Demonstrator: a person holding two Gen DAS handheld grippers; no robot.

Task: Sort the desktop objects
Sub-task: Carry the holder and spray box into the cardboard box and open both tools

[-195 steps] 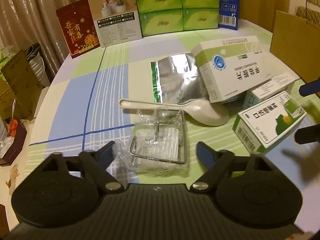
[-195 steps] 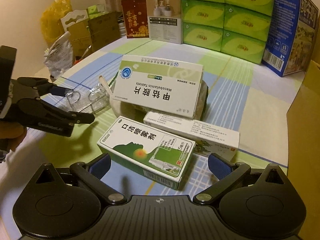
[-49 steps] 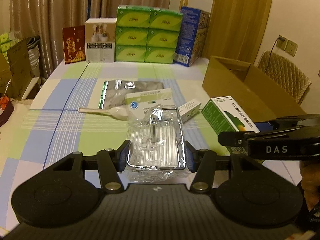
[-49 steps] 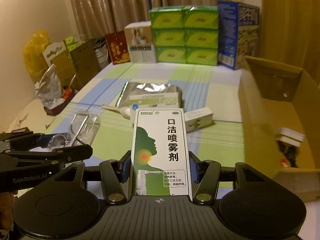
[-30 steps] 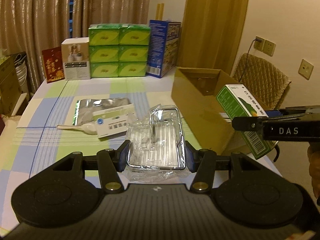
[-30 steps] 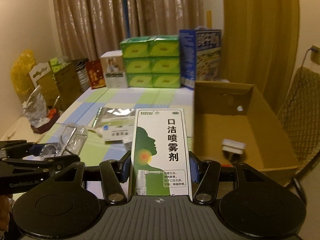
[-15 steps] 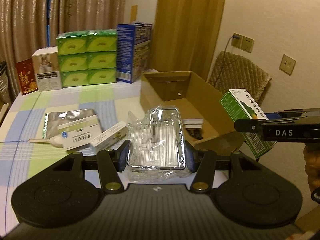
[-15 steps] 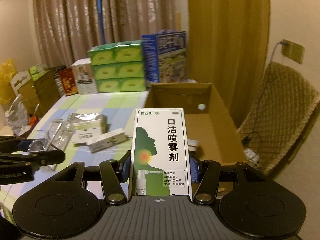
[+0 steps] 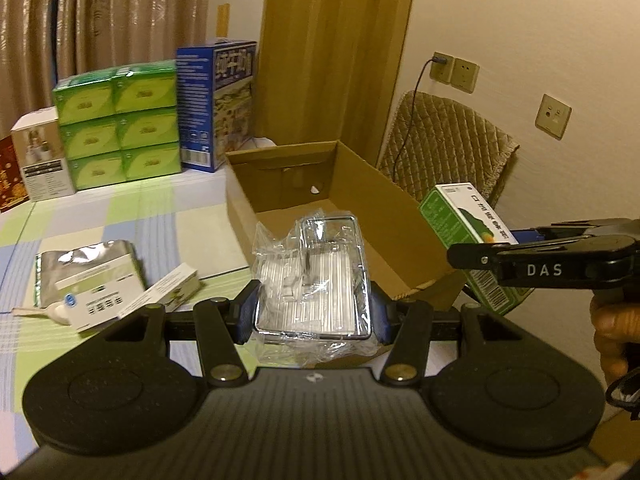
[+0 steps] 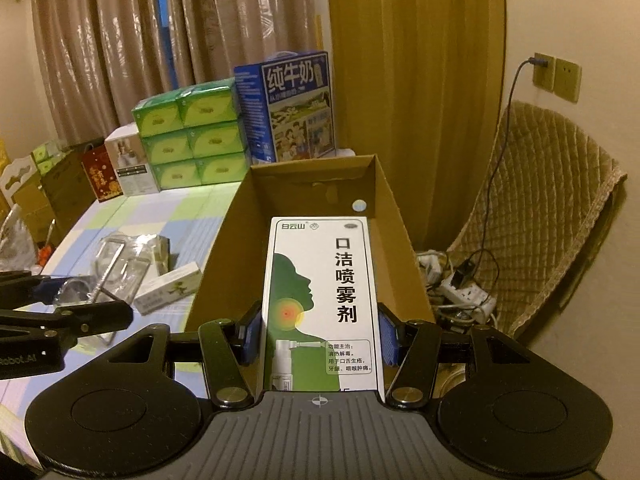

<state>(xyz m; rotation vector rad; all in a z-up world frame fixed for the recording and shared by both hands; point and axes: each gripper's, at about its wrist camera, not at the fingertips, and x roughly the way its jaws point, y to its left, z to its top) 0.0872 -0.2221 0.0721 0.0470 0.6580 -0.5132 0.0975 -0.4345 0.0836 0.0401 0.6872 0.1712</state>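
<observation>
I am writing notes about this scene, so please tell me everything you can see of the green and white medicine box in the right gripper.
The medicine box is a slim cardboard carton, white with a green head silhouette, a red spot at the throat and black Chinese print. Its side is green with a barcode. The right hand-held gripper clamps its long sides between blue pads, lifted off the table, pointing toward the open cardboard box. Nothing else touches it.

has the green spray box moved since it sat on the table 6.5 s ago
Yes. The green spray box, clamped in the right hand-held gripper, is now lifted off the table and hangs over the cardboard box.
</observation>
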